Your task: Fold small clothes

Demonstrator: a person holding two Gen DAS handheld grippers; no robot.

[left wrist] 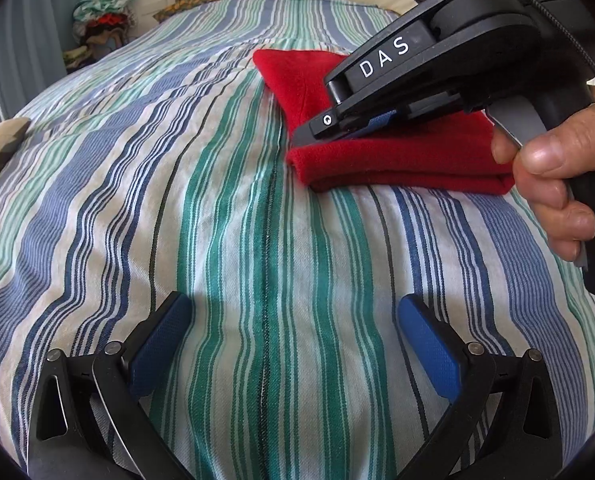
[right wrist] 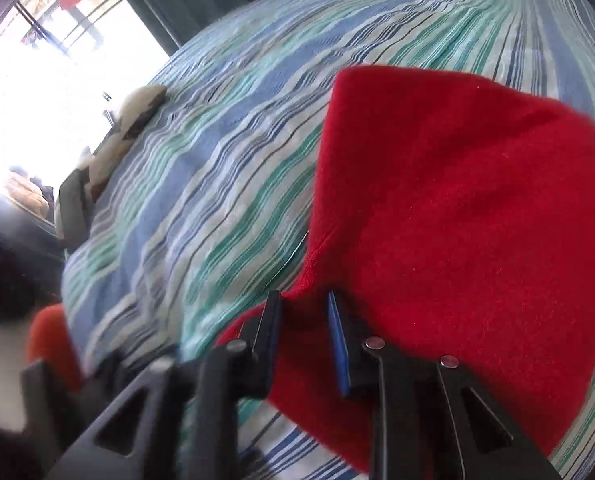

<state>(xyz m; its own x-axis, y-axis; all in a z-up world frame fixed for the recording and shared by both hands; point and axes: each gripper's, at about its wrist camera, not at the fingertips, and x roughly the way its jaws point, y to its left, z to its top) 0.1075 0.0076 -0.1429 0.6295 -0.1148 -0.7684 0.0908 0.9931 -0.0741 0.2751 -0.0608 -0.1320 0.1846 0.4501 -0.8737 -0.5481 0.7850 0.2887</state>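
Over on the bed (left wrist: 225,208), striped bedspread in blue, green and white, and there's the red cloth (left wrist: 397,160) lying folded up at two o'clock in the left wrist view. The right gripper (left wrist: 321,132) is down on it, its fingers (right wrist: 339,340) pinching a ridge of the red cloth's edge between the blue pads, and the person's right hand (left wrist: 553,184) wraps the handle at three o'clock. The left gripper (left wrist: 293,320) hangs over bare bedspread at six o'clock, fingers spread wide with nothing between them, well apart from the cloth.

Around the edges: a pile of clothes (left wrist: 101,24) sits at eleven o'clock beyond the bed, a patterned cushion (left wrist: 1,148) at nine o'clock on the bed's edge. From the right wrist, a bright window (right wrist: 57,60) glares at ten o'clock, and the cloth fills the right half of that view, hiding the bedspread behind it.
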